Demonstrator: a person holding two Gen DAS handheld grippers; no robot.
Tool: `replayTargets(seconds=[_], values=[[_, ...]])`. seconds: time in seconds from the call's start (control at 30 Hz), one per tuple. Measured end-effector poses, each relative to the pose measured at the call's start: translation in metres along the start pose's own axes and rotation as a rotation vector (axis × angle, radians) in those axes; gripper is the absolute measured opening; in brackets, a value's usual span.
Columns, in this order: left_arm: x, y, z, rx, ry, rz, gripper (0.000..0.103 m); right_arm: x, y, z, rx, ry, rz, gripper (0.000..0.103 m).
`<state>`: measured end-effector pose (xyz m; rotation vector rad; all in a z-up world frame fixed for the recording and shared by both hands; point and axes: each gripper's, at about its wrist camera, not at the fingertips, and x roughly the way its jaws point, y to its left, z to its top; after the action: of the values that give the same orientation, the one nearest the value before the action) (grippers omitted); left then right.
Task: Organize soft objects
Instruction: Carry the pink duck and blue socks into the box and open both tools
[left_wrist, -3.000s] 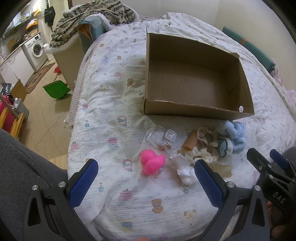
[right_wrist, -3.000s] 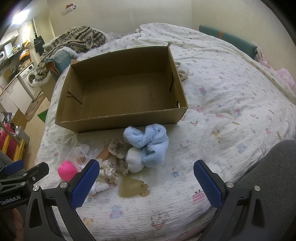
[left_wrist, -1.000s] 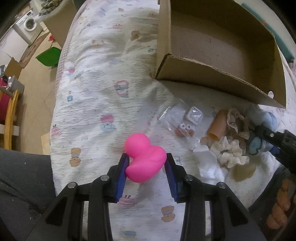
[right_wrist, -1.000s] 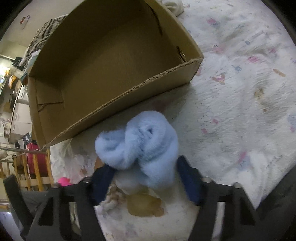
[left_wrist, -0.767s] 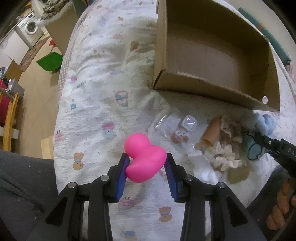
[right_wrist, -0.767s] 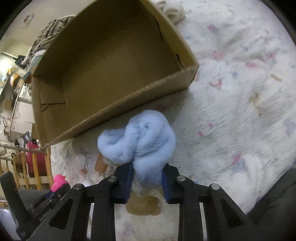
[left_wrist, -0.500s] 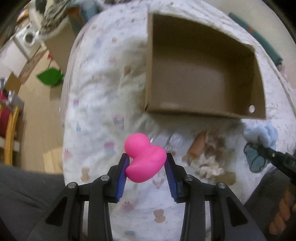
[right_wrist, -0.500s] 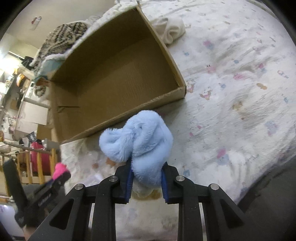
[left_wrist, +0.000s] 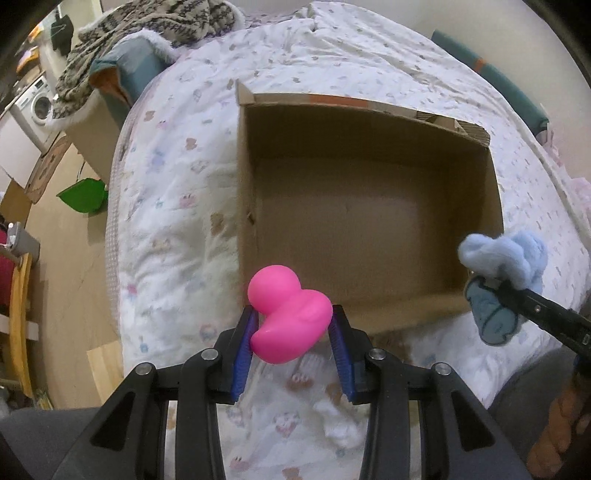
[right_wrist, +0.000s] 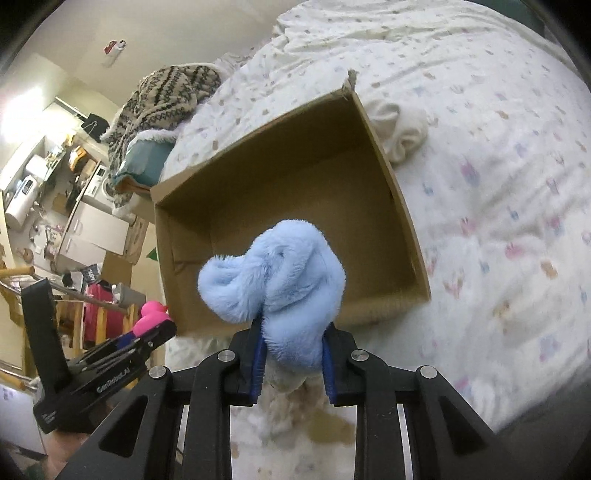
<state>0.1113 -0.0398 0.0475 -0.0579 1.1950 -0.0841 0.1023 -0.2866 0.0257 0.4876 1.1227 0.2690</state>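
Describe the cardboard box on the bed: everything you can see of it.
The cardboard box is plain brown corrugated board, rectangular, open-topped and upright, with four low walls. Its top edges are rough, with a torn-looking strip along the far rim and a small notch in the left wall. Nothing shows inside it. It rests on the printed bedspread. A rolled cream cloth lies by one outer wall; whether it touches is unclear. The pink duck and blue plush, each held in fingers, show in front of its near wall.
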Motion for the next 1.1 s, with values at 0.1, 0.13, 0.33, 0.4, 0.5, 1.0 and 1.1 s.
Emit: replayTargets(seconds=[0.1,0.13,0.33,0.4,0.5,1.0,1.1], values=[[0.01,-0.007,0.009,0.02,-0.005,0.019,0.036,0.011,-0.002,0.009,-0.021,-0.012,-0.021,0.027],[0.016,-0.01,0.012,0.029,-0.008,0.031,0.036,0.016,-0.003,0.012,-0.029,-0.015,-0.033,0.027],[0.042,-0.018,0.022,0.039,-0.007,0.05,0.036,0.045,-0.007,0.02,-0.062,-0.02,-0.056,0.027],[0.048,-0.02,0.023,0.045,-0.024,0.065,0.036,0.053,-0.009,0.019,-0.062,-0.01,-0.063,0.027],[0.061,-0.021,0.024,0.043,-0.01,0.07,0.036,0.061,-0.009,0.015,-0.076,0.006,-0.062,0.027],[0.088,-0.021,0.021,0.069,-0.005,0.113,0.036,0.076,-0.003,0.013,-0.131,0.022,-0.116,0.028],[0.09,-0.024,0.02,0.066,0.002,0.1,0.036,0.078,0.0,0.015,-0.125,0.022,-0.115,0.029]])
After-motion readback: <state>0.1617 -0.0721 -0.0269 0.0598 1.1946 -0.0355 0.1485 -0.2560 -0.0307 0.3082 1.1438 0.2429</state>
